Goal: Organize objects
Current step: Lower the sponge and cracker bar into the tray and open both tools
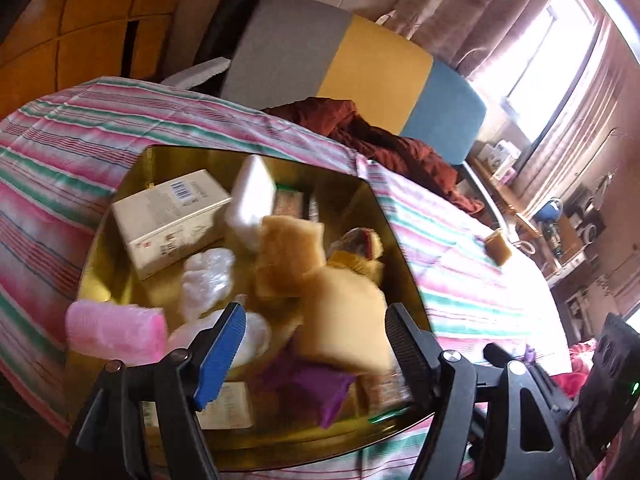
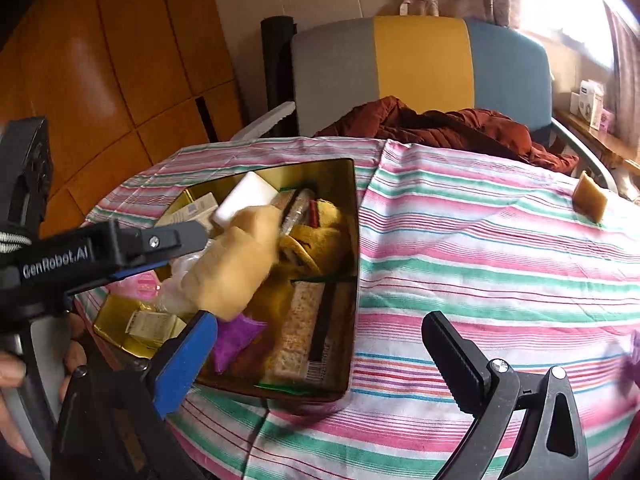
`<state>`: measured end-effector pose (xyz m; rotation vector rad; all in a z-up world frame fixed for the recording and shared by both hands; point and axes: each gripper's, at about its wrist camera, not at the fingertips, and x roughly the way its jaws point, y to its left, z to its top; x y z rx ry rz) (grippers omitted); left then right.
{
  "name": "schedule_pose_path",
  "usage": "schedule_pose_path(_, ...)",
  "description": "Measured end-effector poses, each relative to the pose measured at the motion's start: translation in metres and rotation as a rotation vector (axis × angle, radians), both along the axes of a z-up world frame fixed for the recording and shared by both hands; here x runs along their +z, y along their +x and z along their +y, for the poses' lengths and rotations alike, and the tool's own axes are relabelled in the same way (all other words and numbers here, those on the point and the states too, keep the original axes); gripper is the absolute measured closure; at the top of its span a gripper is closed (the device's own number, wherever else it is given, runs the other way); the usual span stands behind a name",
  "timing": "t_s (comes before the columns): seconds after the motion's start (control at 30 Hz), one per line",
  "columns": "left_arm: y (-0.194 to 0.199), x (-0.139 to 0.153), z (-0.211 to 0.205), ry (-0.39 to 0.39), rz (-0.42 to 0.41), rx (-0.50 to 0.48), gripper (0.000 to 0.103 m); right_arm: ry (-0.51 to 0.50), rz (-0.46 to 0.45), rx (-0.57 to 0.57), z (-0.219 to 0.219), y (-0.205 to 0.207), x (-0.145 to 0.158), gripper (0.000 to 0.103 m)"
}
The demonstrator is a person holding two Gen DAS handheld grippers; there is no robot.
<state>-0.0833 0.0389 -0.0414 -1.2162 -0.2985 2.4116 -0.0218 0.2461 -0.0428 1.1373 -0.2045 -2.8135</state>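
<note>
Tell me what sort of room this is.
Probably a lived-in home room, perhaps a bedroom or study: a striped cloth covers the table, a rust-red jacket lies on a chair, and curtains frame a window.

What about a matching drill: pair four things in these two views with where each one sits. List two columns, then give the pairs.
Things:
1. pink hair roller
2. purple pouch
3. lone tan sponge
4. rust-red jacket

Places:
A. alone on the striped tablecloth, outside the tin
B. on the chair behind the table
C. at the gold tin's left edge in the left wrist view
D. inside the tin, among the sponges near the fingers

Pairs: 1-C, 2-D, 3-A, 4-B
</note>
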Motion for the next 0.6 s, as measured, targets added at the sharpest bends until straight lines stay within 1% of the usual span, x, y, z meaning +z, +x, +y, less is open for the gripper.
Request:
schedule_pose_path(0.1,0.006,-0.001,-0.013,-0.021,0.006,0.028,0.03,0.009,-0.012,0.003,-0.001,-0.001,-0.003,0.0)
schedule_pose_path(0.2,0.016,0.0,-0.024,-0.059,0.023,0.05,0.03,0.045,-0.002,0.008,-0.005,0.0,-0.004,0.0)
schedule_pose_path(0.27,0.024,0.001,-0.03,-0.09,0.047,0.068,0.03,0.092,0.001,0.011,-0.01,0.001,-0.004,0.0)
schedule_pose_path(0.33,0.029,0.003,-0.033,-0.12,0.078,0.09,0.03,0.184,0.002,0.007,-0.017,0.001,-0.004,0.0)
schedule_pose_path(0.4,0.035,0.006,-0.034,-0.152,0.108,0.103,0.03,0.255,0.019,-0.008,-0.023,0.003,-0.004,0.0)
schedule_pose_path(0.5,0.039,0.009,-0.029,-0.225,0.155,0.123,0.03,0.309,0.063,-0.003,-0.029,0.009,-0.001,0.0)
schedule_pose_path(0.6,0.045,0.015,-0.024,-0.327,0.217,0.183,0.03,0.357,0.084,-0.001,-0.033,0.012,0.001,0.0)
